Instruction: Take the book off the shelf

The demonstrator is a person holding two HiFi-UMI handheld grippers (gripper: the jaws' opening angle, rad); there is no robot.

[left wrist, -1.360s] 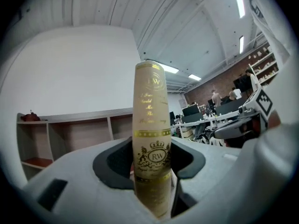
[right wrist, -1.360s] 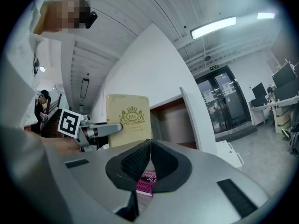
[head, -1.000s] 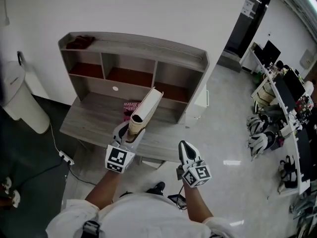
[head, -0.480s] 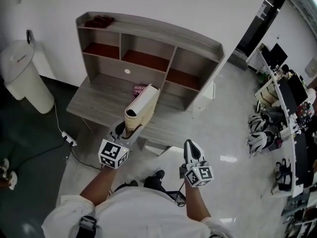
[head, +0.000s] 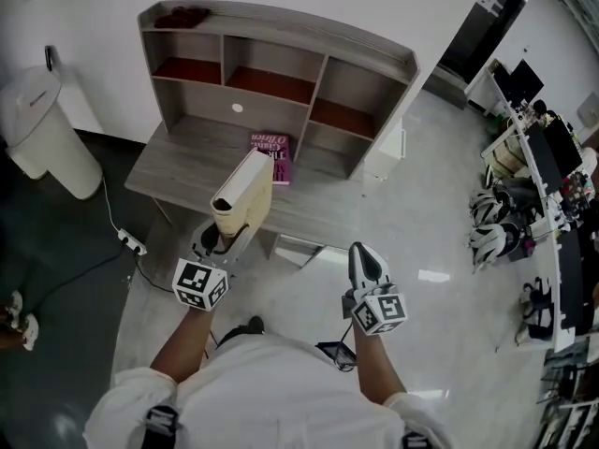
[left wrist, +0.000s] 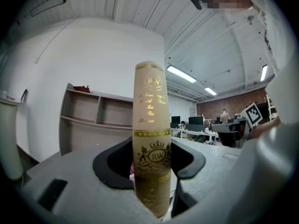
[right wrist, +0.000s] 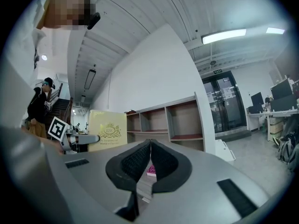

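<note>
My left gripper (head: 223, 239) is shut on a thick cream book (head: 242, 195) with gold print, held upright by its spine over the front edge of the grey desk (head: 178, 176). In the left gripper view the book's spine (left wrist: 152, 139) stands between the two jaws. The grey shelf unit (head: 281, 68) stands behind the desk, and its cubbies hold no books. A pink book (head: 272, 155) lies flat on the desk under the shelf. My right gripper (head: 365, 265) is shut on nothing, right of the desk's front, its pads (right wrist: 148, 160) touching.
A white bin (head: 37, 134) stands left of the desk. A small dark red thing (head: 183, 14) lies on the shelf's top left. A power strip (head: 132, 243) and cable lie on the floor at left. Office desks and bags (head: 524, 185) stand far right.
My left gripper has drawn the cream book back and left, away from the shelf, to the desk's front edge; the pink book under it now shows. The right gripper shifted slightly back.
</note>
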